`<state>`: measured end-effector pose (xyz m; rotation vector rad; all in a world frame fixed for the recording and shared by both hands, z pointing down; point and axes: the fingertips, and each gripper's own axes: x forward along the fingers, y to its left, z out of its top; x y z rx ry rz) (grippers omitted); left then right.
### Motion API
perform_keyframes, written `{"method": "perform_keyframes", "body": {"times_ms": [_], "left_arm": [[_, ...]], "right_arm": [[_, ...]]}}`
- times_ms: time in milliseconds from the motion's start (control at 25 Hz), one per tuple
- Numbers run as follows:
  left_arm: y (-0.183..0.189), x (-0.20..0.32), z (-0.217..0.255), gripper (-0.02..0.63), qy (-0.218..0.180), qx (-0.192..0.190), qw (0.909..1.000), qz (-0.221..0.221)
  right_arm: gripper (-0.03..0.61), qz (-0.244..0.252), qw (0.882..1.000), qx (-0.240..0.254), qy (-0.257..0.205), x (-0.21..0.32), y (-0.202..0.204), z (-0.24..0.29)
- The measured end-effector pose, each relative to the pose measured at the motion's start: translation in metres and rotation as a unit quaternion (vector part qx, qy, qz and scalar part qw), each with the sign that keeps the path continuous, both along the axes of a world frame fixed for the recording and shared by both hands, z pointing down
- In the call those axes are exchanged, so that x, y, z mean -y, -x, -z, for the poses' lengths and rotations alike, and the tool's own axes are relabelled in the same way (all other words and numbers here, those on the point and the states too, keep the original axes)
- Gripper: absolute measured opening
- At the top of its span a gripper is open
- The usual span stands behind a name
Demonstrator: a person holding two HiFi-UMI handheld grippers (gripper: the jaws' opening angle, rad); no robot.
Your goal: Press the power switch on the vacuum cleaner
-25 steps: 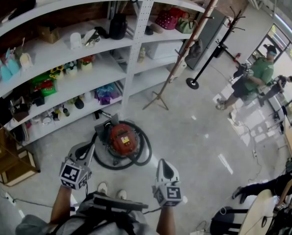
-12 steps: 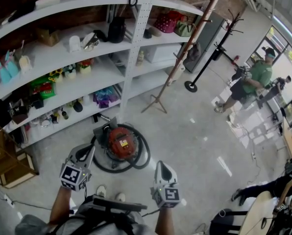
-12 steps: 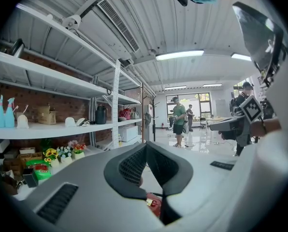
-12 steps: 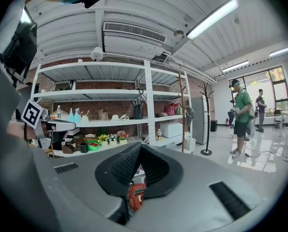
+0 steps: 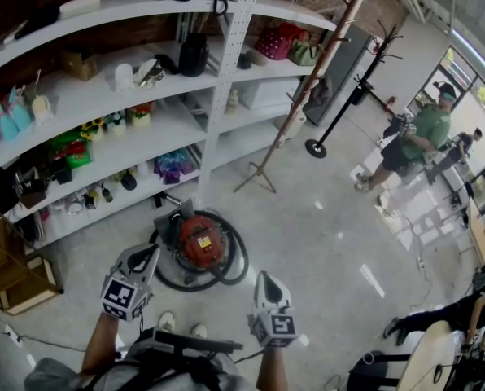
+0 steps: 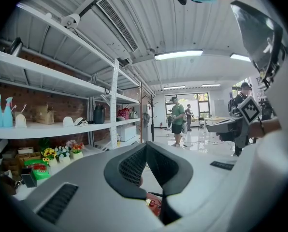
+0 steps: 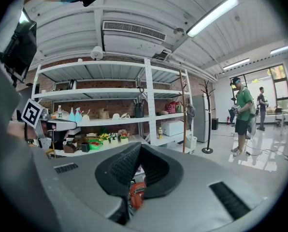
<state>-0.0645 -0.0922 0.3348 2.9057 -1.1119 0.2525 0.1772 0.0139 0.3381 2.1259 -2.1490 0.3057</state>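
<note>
The red vacuum cleaner (image 5: 200, 241) sits on the floor just ahead of both grippers and between them, ringed by its black hose (image 5: 239, 259). The left gripper (image 5: 145, 252) and right gripper (image 5: 266, 277) hover above it, apart from it, jaws drawn together at the tips and holding nothing. Beyond it, the white shelves (image 5: 104, 149) hold potted flowers (image 5: 96, 120) and handbags (image 5: 277, 35).

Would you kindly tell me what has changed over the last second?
Very little: the head view drifted, so the vacuum cleaner sits slightly lower in it. The left gripper and right gripper barely shifted. Nothing was grasped or released; both remain shut, empty and short of the vacuum cleaner.
</note>
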Motion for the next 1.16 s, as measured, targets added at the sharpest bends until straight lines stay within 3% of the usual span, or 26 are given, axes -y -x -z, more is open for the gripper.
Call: {"method": "perform_keyframes", "body": {"times_ms": [1160], "left_arm": [[0.0031,-0.0011,-0.0025,0.008,0.004,0.003,1.0,0.002]], "right_arm": [[0.006,0.011,1.0,0.001,0.002,0.0021,0.0067,-0.0076]]}}
